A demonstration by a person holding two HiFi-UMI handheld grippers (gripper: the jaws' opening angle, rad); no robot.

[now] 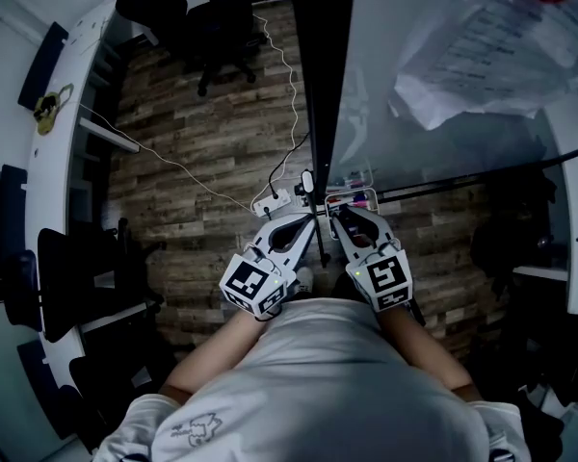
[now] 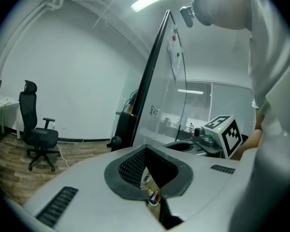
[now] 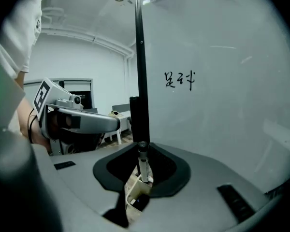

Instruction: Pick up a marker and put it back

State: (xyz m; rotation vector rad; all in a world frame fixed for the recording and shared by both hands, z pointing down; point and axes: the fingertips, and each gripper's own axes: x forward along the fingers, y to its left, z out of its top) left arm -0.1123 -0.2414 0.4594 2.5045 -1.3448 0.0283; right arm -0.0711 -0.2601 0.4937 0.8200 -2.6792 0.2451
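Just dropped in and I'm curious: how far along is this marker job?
Nothing looks finished. In hand: the right gripper is closed on the top end of a white marker, whose lower end reaches the cream holder. One moment cannot tell lifting from returning. The left gripper is shut, empty. Left to do: marker resting in the holder, jaws released.

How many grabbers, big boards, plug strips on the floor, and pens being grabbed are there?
2 grippers: the left gripper and the right gripper
1 whiteboard
1 power strip on the floor
1 marker, at the right gripper's tips
Total: 5
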